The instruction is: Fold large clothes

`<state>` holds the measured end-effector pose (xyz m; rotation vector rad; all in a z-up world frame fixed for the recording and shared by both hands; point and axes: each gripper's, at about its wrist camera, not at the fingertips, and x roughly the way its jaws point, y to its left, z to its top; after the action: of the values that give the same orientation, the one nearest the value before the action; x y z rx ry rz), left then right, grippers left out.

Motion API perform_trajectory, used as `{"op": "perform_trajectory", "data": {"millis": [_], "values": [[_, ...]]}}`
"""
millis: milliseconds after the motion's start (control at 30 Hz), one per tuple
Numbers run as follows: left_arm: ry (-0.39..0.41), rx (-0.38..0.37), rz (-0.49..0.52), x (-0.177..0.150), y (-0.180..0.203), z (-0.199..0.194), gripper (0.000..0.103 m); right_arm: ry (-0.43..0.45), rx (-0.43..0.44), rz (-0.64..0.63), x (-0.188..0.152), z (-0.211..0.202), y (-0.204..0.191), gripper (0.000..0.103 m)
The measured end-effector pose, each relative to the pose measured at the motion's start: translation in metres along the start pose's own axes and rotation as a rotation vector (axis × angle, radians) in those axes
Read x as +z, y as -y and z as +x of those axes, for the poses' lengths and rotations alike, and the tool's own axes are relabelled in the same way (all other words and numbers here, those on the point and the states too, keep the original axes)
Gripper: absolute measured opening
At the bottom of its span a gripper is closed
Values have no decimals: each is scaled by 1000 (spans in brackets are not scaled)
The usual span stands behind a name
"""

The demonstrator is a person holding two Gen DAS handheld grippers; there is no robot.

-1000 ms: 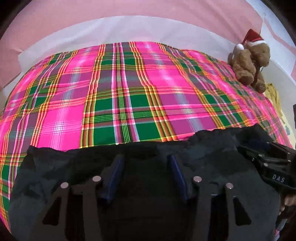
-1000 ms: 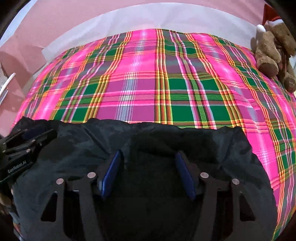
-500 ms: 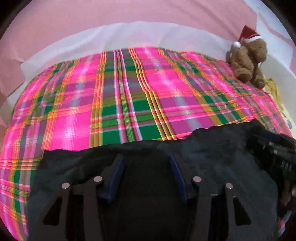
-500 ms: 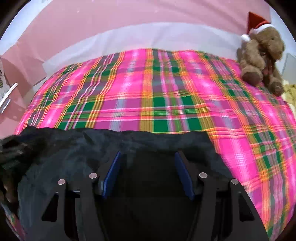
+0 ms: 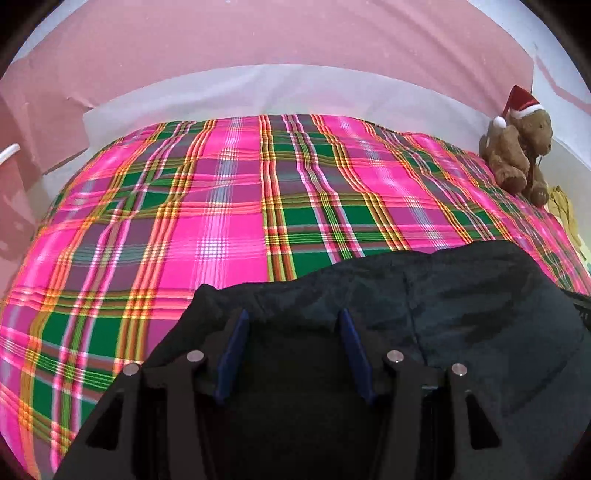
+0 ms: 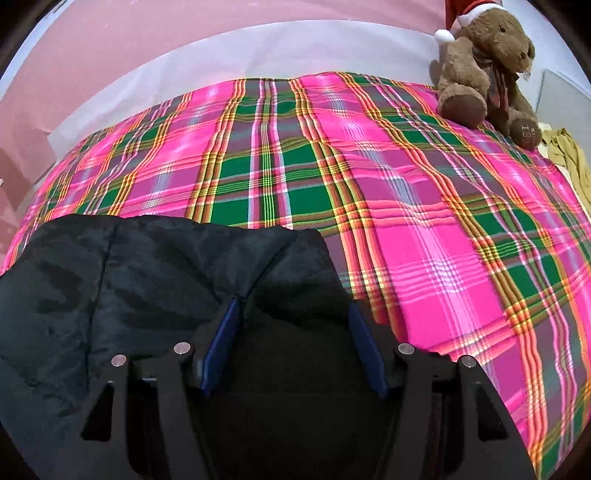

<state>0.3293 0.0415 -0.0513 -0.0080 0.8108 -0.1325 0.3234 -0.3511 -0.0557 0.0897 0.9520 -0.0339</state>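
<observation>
A large black garment (image 5: 461, 314) lies on the near part of a bed with a pink and green plaid cover (image 5: 229, 206). It also shows in the right wrist view (image 6: 129, 277). My left gripper (image 5: 293, 319) is open, its blue pads apart over the garment's near left part. My right gripper (image 6: 293, 312) is open too, over the garment's right end; a fold ridge meets its left pad (image 6: 225, 328). Neither gripper holds cloth.
A brown teddy bear in a Santa hat (image 5: 521, 155) sits at the bed's far right corner, also in the right wrist view (image 6: 484, 70). Yellow cloth (image 6: 569, 155) lies beside it. A white sheet edge (image 5: 277, 88) and pink wall (image 5: 258, 33) lie behind.
The two grippers have moved apart: the left one to the left, the right one to the right. The other gripper is no longer seen in either view. The garment looks narrower.
</observation>
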Motion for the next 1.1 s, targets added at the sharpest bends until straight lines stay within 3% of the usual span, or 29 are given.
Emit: {"op": "perform_trajectory", "data": {"millis": [133, 233, 367, 467, 600, 667, 800, 933, 1000, 1100], "values": [[-8, -13, -19, 0, -1, 8, 55, -7, -19, -2, 3, 0, -1, 60], [-38, 12, -13, 7, 0, -3, 52, -2, -28, 9, 10, -28, 3, 60], [5, -31, -35, 10, 2, -57, 52, 101, 56, -16, 0, -99, -8, 60], [56, -94, -8, -2, 22, -97, 51, 123, 129, -70, -19, -124, -28, 60], [-1, -199, 41, -21, 65, -93, 52, 40, 101, -129, -40, -97, -46, 61], [-39, -180, 44, -31, 77, -71, 52, 27, 84, -154, -47, -80, -47, 61], [-32, -153, 56, -38, 84, -55, 52, 14, 64, -154, -47, -67, -47, 61], [-50, -158, 42, -32, 83, -60, 51, 19, 95, -107, -43, -88, -39, 61], [-50, -174, 17, -28, 74, -79, 47, 70, 94, -101, -43, -109, -31, 61], [29, -151, 13, -23, 47, -106, 47, 101, 54, -100, -46, -120, -13, 61]]}}
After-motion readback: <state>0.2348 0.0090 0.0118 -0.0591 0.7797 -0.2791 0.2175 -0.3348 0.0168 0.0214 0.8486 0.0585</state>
